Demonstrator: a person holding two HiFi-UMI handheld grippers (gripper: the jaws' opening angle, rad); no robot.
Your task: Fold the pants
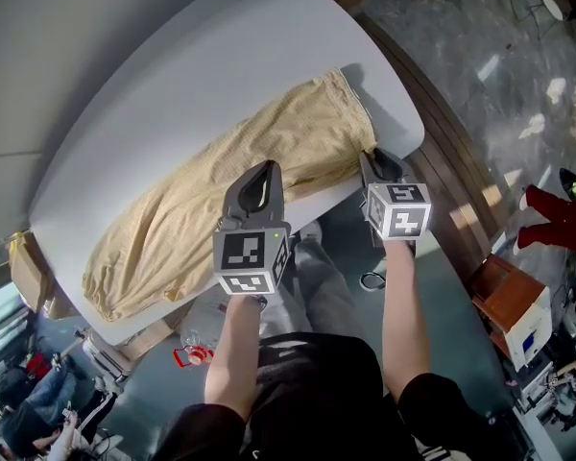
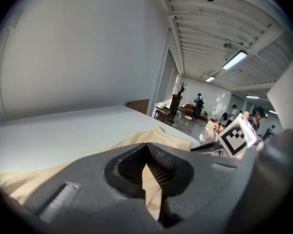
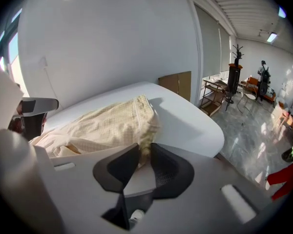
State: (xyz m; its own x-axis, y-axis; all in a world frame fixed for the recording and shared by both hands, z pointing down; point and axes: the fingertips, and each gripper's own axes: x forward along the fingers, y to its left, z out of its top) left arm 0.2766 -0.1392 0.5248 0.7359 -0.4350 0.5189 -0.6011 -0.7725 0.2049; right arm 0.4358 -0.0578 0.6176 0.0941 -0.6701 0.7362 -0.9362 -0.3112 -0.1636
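Head view: left gripper [image 1: 266, 166] clamped on the near edge of the pants [image 1: 202, 195], right gripper [image 1: 374, 157] pinched narrow on the waistband corner at right. Pants laid lengthwise on the table [image 1: 154, 84], legs toward the left.

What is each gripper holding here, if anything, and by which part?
Both hold the pants: the left gripper pinches the near long edge around mid-length, the right gripper the near corner at the waistband end.
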